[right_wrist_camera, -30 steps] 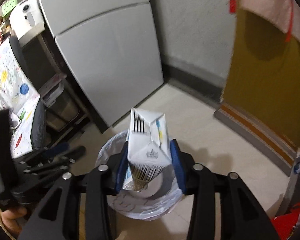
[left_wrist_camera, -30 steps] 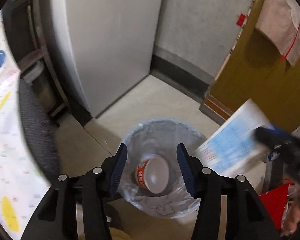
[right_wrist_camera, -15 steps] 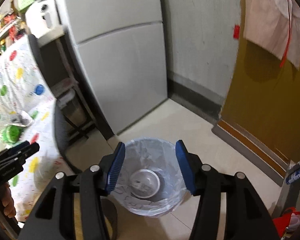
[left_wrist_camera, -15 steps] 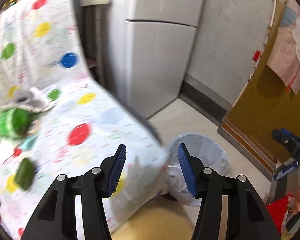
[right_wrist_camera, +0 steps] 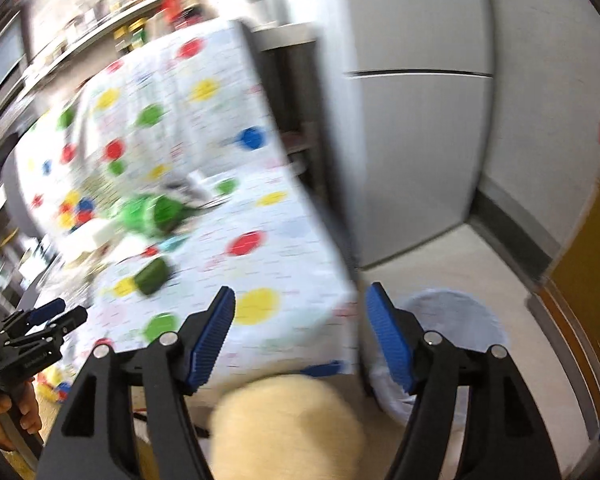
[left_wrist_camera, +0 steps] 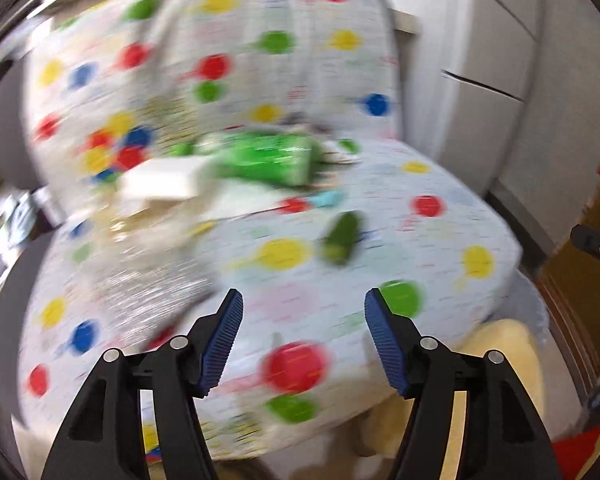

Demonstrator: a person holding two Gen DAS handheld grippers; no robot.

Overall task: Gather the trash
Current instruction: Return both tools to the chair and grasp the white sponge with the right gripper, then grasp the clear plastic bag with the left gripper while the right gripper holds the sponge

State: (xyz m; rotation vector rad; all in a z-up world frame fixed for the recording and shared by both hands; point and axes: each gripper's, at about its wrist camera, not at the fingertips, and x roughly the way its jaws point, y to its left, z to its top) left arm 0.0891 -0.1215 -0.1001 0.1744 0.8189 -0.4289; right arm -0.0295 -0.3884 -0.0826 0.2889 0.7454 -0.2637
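Note:
Both views are motion-blurred. My left gripper (left_wrist_camera: pixel 303 320) is open and empty above a chair draped in a polka-dot cloth (left_wrist_camera: pixel 380 240). On the cloth lie a green bottle (left_wrist_camera: pixel 268 158), a white box (left_wrist_camera: pixel 160 182), a small dark green piece (left_wrist_camera: pixel 342 236) and a shiny wrapper (left_wrist_camera: pixel 148 288). My right gripper (right_wrist_camera: pixel 300 320) is open and empty over the chair's edge, with the bin lined with a white bag (right_wrist_camera: pixel 456 320) to its right. The same green bottle (right_wrist_camera: pixel 148 212) and dark green piece (right_wrist_camera: pixel 152 276) show there, and the left gripper (right_wrist_camera: pixel 44 320) at far left.
A grey fridge (right_wrist_camera: pixel 412 120) stands behind the chair. A yellow cushion (right_wrist_camera: pixel 284 428) lies low beside the bin. A brown door (right_wrist_camera: pixel 592 240) is at the right. Shelves with jars (right_wrist_camera: pixel 100 8) run along the back left.
The right gripper let the milk carton fall into the bin. Both grippers then swung left, away from the bin and toward the trash on the chair.

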